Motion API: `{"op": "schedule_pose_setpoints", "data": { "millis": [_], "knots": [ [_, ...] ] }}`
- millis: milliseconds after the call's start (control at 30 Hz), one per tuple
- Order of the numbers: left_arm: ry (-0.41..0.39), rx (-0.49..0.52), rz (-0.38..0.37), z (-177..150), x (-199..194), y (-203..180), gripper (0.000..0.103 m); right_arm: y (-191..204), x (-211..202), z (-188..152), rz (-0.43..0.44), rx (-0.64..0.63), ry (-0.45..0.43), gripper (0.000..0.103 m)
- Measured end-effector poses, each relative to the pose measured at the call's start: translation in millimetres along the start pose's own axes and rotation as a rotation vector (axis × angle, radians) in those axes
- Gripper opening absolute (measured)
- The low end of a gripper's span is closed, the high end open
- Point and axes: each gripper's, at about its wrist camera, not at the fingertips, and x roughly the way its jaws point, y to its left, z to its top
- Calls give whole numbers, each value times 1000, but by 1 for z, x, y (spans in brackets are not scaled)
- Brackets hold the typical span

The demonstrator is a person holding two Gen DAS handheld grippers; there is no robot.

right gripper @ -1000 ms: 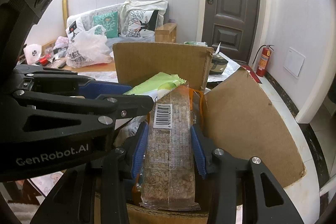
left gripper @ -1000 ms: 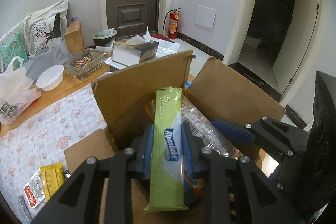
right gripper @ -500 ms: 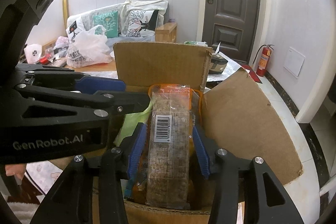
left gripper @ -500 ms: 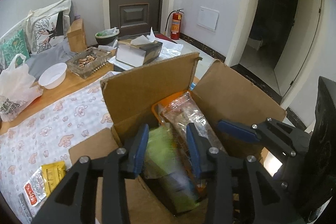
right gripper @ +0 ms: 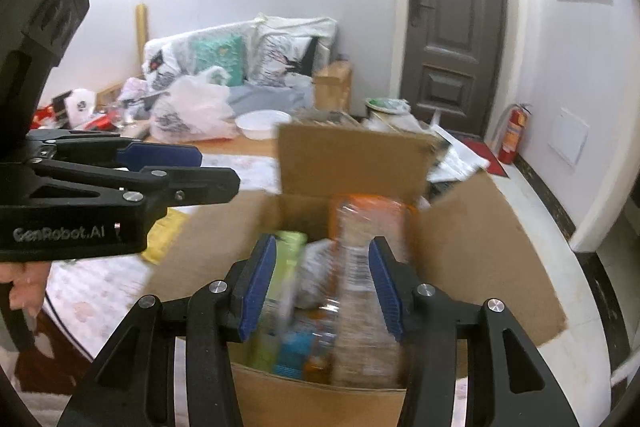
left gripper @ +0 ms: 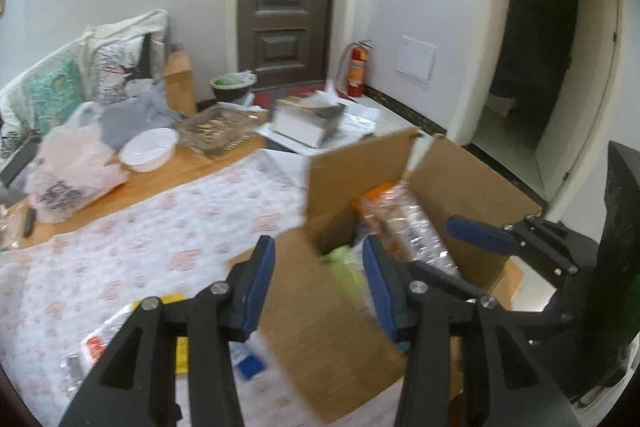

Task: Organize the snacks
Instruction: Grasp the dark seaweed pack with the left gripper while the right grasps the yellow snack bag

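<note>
Having just opened, your left gripper point(left gripper: 318, 271) is released and empty at lower centre; the green snack point(left gripper: 340, 255) lies inside the cardboard box point(left gripper: 472, 195) at centre right; your right gripper point(right gripper: 320, 281), jaws just widened, straddles the clear-wrapped cracker pack point(right gripper: 360, 267) without pressing it; I judge that a careless sweep could snag a flap and tip the box off the counter point(left gripper: 168, 227).
</note>
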Motion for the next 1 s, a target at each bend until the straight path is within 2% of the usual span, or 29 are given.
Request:
{"op": "schedule_pose_setpoints", "data": {
  "millis": [267,500,667,733,900,1000],
  "knots": [
    [-40,-83,120,-36,-59,80,47,79,-3,18,157,-78,-22,44],
    [-18,-176,197,-94,-87,154,52,159,23,14,285,-159,53,44],
    [26,-268,232,-139,-86,203,52,202,52,1,334,-181,132,45],
    [48,-287,249,-156,-80,216,52,214,67,-4,345,-176,168,49],
    [102,-340,267,-189,-60,243,52,228,101,-11,316,-151,231,69],
    [130,-361,273,-199,-47,256,52,229,126,-14,285,-116,281,74]
  ]
}}
